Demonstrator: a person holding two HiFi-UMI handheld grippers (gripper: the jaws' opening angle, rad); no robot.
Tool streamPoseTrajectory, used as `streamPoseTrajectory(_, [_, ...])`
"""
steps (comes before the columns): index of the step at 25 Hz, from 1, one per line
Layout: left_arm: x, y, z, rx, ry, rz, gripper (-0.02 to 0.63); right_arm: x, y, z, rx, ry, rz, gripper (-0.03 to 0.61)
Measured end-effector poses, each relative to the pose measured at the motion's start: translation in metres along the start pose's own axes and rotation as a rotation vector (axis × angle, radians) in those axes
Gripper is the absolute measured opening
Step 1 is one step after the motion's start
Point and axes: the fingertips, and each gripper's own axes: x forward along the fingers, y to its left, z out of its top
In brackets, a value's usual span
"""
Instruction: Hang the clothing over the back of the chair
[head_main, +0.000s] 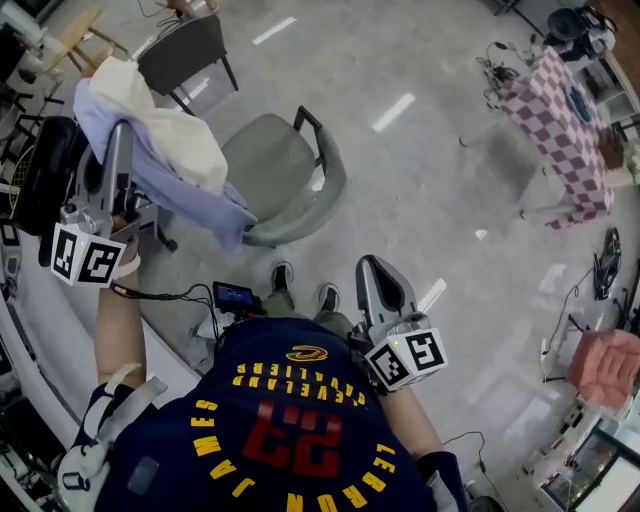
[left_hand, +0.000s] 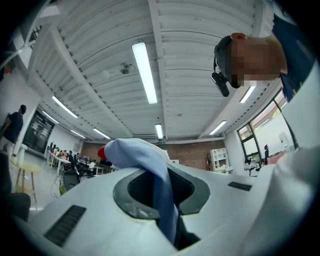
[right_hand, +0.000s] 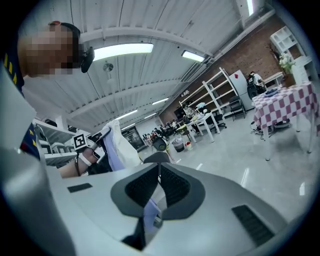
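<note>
A light blue and cream piece of clothing (head_main: 165, 140) hangs from my left gripper (head_main: 120, 130) at the left of the head view, draping over the near edge of a grey office chair (head_main: 285, 165). In the left gripper view the left gripper (left_hand: 159, 172) is shut on a fold of the blue clothing (left_hand: 140, 152), raised toward the ceiling. My right gripper (head_main: 370, 265) is lower, in front of the person's feet, apart from the cloth. Its jaws (right_hand: 160, 167) stand shut with nothing held. From there the clothing (right_hand: 117, 145) shows at the left.
A dark chair (head_main: 185, 50) stands behind the grey one. A checkered table (head_main: 560, 130) is at the far right and a pink seat (head_main: 605, 365) at the right edge. A white curved counter (head_main: 40, 310) runs along the left, with cables on the floor.
</note>
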Motion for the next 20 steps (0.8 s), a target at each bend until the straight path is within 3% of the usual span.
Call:
streamPoseTrajectory(6, [0.056,0.003,-0.042,-0.003,0.074,-0.137,0.038,-0.005,-0.009,-0.001,0.015,-0.028,-0.103,0.021])
streamPoseTrajectory(10, [0.092,-0.008,-0.037,0.002,0.042,-0.221,0.038,-0.011,-0.013,-0.004,0.022,-0.045,-0.165,0.021])
streamPoseTrajectory(14, [0.105,-0.034,-0.043,-0.014,0.030,-0.328,0.038,-0.015,-0.009,-0.004,0.030,-0.076,-0.215,0.021])
streamPoseTrajectory(20, [0.100,-0.104,-0.100,-0.049,0.132,-0.546,0.038,-0.026,-0.009,-0.001,0.042,-0.110,-0.302,0.021])
